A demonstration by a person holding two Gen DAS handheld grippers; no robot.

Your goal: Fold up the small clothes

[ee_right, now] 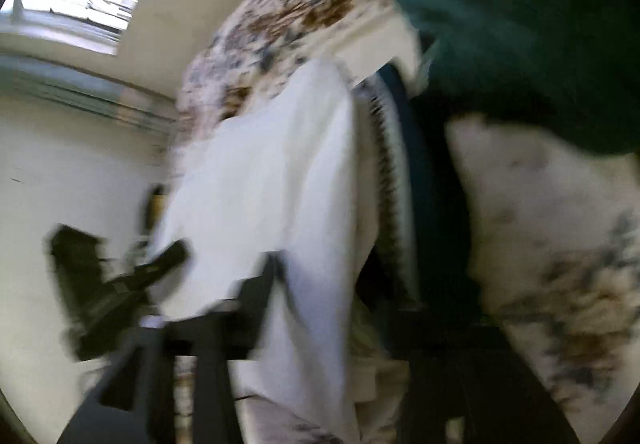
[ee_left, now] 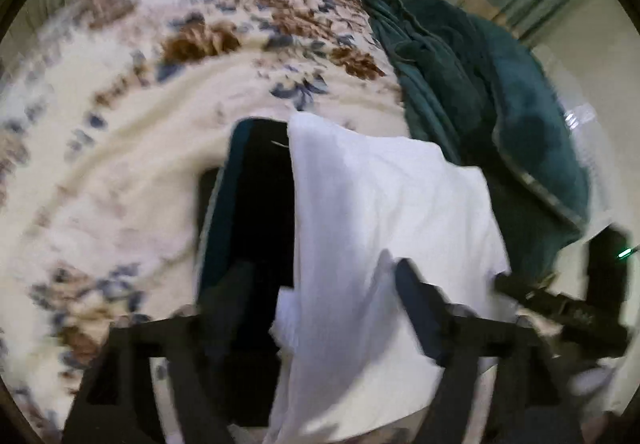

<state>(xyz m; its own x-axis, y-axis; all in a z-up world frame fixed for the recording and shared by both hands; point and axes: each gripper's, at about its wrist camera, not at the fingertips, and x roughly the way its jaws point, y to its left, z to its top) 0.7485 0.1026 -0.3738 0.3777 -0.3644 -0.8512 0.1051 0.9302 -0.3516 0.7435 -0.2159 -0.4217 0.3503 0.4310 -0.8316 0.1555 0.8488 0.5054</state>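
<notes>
I lift a white cloth over the bed.
My left tool stands wide around it; I cannot tell about my right tool.

You have a bed with a cream, flowery cover. A dark green blanket lies bunched up along its right edge. A dark folded stack sits in the middle.

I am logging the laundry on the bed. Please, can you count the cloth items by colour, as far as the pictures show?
White: 1, the white garment over the pile.
Black: 1, the black garment under it.
Dark green: 1, the dark green towel beside them.
Floral: 1, the floral bedspread beneath.
Total: 4. A striped edge in the pile is too blurred to count.
</notes>
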